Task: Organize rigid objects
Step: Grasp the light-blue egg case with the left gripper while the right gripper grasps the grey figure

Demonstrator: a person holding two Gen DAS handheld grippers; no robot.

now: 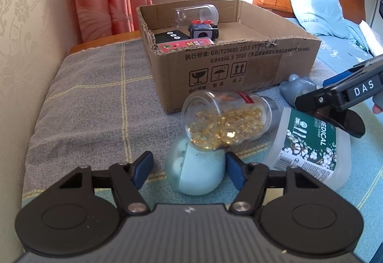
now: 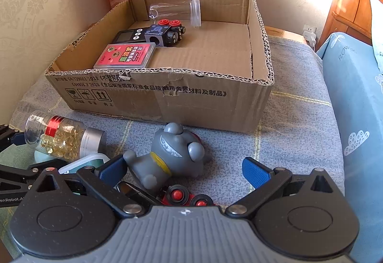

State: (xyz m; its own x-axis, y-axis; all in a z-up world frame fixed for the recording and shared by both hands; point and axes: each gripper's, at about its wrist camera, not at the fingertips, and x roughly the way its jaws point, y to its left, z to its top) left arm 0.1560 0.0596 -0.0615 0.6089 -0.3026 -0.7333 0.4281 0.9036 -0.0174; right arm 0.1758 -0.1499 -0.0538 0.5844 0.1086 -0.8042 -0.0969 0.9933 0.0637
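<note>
Left wrist view: the left gripper [image 1: 188,167] has its jaws spread wide around a pale blue egg-shaped plastic toy [image 1: 197,169] on the grey checked blanket [image 1: 95,100], the right blue pad just beside it. A clear glass jar of golden capsules [image 1: 227,125] lies on its side across the toy, base toward the near left, silver cap toward the far right. Right of it lies a translucent tub with a green label [image 1: 316,143]. Beyond stands the open brown cardboard box [image 1: 239,64].

Right wrist view: the right gripper [image 2: 185,169] is open around a grey rubber bear figure [image 2: 171,155] lying on its side, head toward the far box, feet nearer left. The box [image 2: 167,100] holds a clear lidded tube [image 2: 176,11], a black block toy with red studs [image 2: 165,32] and a pink card case [image 2: 125,56].
</note>
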